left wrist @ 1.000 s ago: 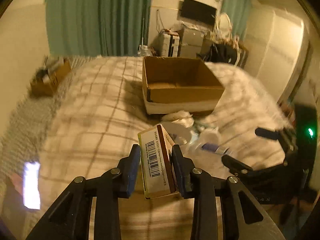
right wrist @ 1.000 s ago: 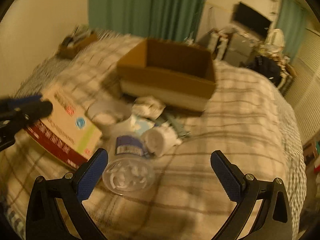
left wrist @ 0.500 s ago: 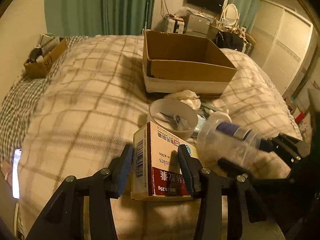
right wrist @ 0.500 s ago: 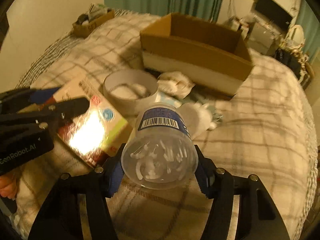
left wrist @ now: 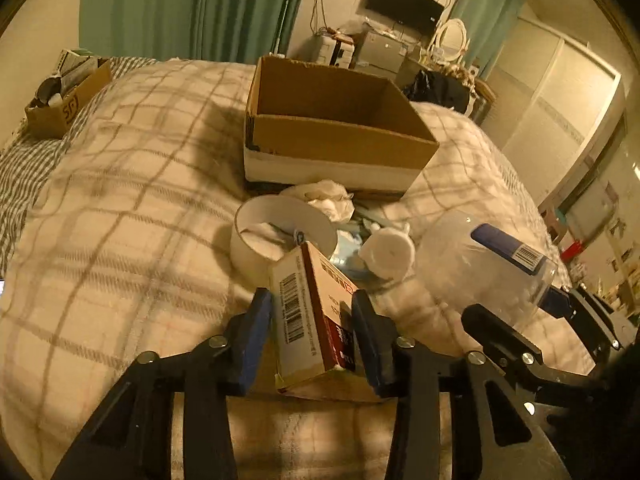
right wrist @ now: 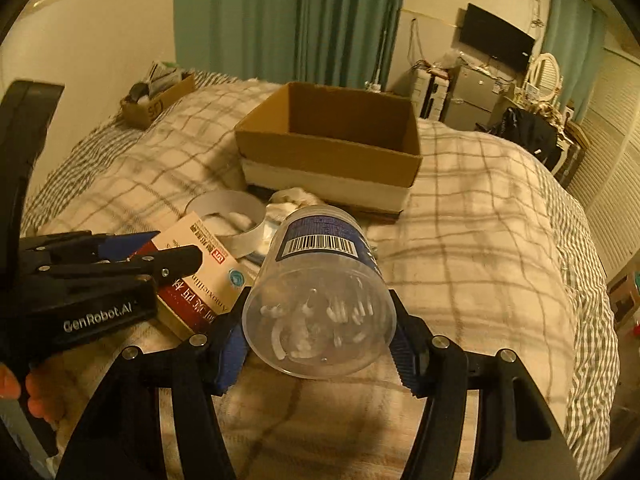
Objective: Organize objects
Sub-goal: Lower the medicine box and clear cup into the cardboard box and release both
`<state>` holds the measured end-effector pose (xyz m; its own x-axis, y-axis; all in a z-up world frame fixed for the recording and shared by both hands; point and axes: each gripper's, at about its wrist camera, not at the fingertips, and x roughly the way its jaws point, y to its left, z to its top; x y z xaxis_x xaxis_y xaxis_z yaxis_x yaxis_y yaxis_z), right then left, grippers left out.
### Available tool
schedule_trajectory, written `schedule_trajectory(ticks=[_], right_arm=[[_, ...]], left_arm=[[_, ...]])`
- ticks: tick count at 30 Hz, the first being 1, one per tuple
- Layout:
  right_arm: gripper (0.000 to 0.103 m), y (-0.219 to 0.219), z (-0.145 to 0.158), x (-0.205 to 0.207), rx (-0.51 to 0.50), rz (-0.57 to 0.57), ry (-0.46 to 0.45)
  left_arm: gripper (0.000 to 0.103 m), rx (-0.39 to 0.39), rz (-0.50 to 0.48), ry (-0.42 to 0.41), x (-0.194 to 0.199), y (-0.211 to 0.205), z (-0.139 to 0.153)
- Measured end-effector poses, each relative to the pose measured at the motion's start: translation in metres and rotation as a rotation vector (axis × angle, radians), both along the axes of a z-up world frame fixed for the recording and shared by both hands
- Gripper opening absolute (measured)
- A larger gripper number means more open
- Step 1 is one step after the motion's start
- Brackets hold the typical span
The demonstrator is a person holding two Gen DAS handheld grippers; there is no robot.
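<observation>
My left gripper (left wrist: 312, 336) is shut on a white and red medicine box (left wrist: 310, 312) with a barcode, held above the checked bedspread. The box also shows in the right wrist view (right wrist: 200, 268). My right gripper (right wrist: 316, 344) is shut on a clear plastic jar (right wrist: 320, 292) with a blue label and small white items inside; the jar also shows in the left wrist view (left wrist: 480, 268). An open brown cardboard box (left wrist: 336, 132) stands on the bed just beyond both grippers, and it appears empty in the right wrist view (right wrist: 332, 140).
A white round tub (left wrist: 280, 236), crumpled tissue (left wrist: 324, 196) and a white bundle (left wrist: 388, 252) lie in front of the cardboard box. A small cardboard box of items (left wrist: 64, 92) sits at the bed's far left. Furniture and a TV (right wrist: 496, 40) stand behind.
My right gripper closed on the clear jar and lifted it off the bed. My left gripper raised the medicine box. Both views moved closer to the cardboard box.
</observation>
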<state>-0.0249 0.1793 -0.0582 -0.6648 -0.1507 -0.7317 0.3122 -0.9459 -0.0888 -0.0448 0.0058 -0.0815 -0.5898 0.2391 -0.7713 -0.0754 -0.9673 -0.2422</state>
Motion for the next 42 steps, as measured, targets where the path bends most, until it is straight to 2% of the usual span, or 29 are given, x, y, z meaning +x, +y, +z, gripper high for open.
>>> schedule_trajectory(ticks=[3,12,18,23,27,32,35,38,42], right_arm=[[0.061,0.006,0.007,0.002,-0.008,-0.010,0.022],[0.061,0.012,0.040,0.003,0.008,-0.027,0.092],[0.061,0.009,0.091,-0.016,0.024,-0.032,0.196],[0.061,0.006,0.126,-0.057,0.044,-0.044,0.255],[0.061,0.001,0.144,-0.107,0.069,-0.046,0.276],[0.061,-0.010,0.141,-0.163,0.102,-0.034,0.278],[0.060,-0.019,0.124,-0.198,0.103,-0.026,0.251],[0.060,-0.027,0.092,-0.228,0.112,-0.012,0.206],[0.060,-0.030,0.050,-0.255,0.065,-0.003,0.113]], left_arm=[[0.033,0.032,0.005,0.038,0.003,-0.003,0.017],[0.031,-0.048,0.036,0.223,-0.005,0.008,0.091],[0.031,-0.138,0.071,0.351,-0.026,0.014,0.128],[0.031,-0.178,0.090,0.403,-0.062,0.018,0.146],[0.031,-0.212,0.107,0.441,-0.100,0.025,0.146],[0.031,-0.255,0.115,0.445,-0.146,0.030,0.130],[0.031,-0.266,0.118,0.429,-0.173,0.031,0.112],[0.031,-0.262,0.105,0.397,-0.194,0.028,0.089],[0.031,-0.245,0.100,0.357,-0.213,0.022,0.059]])
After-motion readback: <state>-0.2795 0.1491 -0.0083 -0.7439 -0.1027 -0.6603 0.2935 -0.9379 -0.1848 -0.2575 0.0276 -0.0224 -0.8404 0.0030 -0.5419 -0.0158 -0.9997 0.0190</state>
